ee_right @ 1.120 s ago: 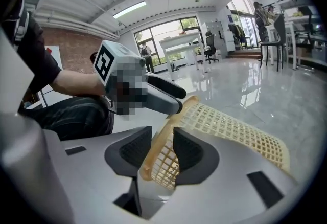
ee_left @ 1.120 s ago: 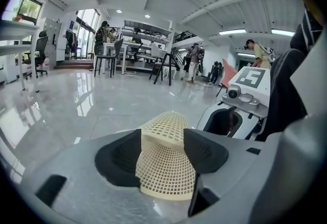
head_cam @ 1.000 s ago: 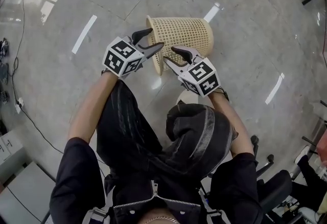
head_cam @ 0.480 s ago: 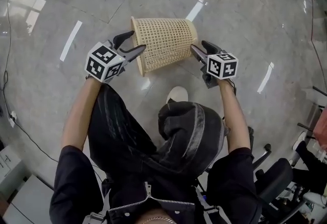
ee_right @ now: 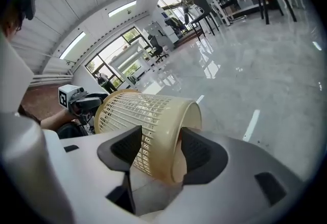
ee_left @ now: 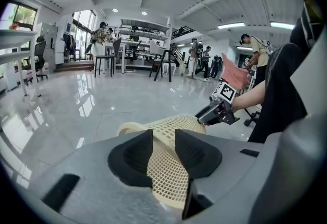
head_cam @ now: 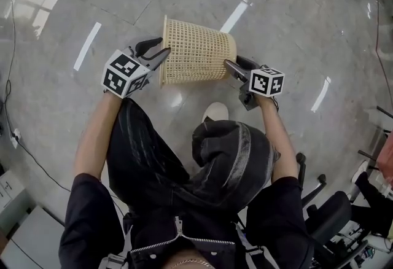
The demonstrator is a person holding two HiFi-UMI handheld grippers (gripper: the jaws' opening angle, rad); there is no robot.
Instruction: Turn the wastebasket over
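Mid-flip. Left gripper (head_cam: 161, 50) has just been closing and pinches the rim wall of the cream plastic lattice wastebasket (head_cam: 198, 53), which lies on its side off the grey polished floor (head_cam: 295, 22). Right gripper (head_cam: 232, 66) has just been opening, jaws wide astride the base edge — probably needs a regrip there before finishing the roll.

The basket (head_cam: 199, 53) is cream plastic, a matt net of small holes. The floor (head_cam: 295, 10) is smooth, shiny tile, glossy like wet glass. The left gripper (ee_left: 163, 136) has a dull grey plastic body and black ridged pads (ee_left: 196, 154). The clothes (head_cam: 153, 157) are black, slightly shiny cloth.
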